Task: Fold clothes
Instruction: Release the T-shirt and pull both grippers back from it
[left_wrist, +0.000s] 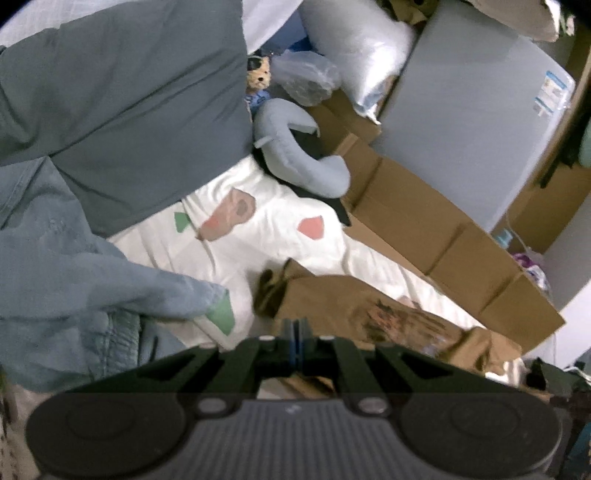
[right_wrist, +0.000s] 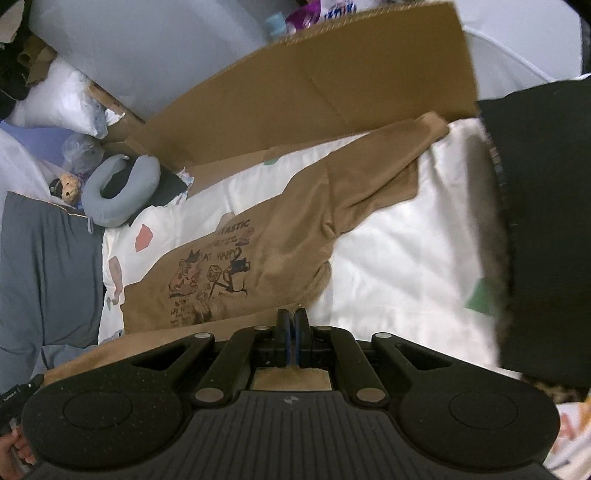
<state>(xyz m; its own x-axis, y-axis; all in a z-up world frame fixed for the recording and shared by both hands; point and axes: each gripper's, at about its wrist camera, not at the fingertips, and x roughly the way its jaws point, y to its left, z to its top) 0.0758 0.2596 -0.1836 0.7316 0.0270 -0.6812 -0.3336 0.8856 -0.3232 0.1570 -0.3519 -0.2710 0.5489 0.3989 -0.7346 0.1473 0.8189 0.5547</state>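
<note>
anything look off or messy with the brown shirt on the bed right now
Yes. The brown shirt lies askew on the white bedsheet, its sleeve stretched onto the cardboard at the bed's edge. The right gripper is shut on its near hem, and the fabric is bunched beneath the sleeve.

The brown sweatshirt (right_wrist: 288, 236) is soft matt cloth, faintly fuzzy, with a dark print; the white sheet (right_wrist: 399, 251) under it is smooth, slightly glossy fabric; the cardboard (right_wrist: 317, 85) is dull, raw paperboard; the neck pillow (left_wrist: 295, 147) is matt grey-blue cloth; the right gripper (right_wrist: 291, 325) is black, finely textured plastic.
</note>
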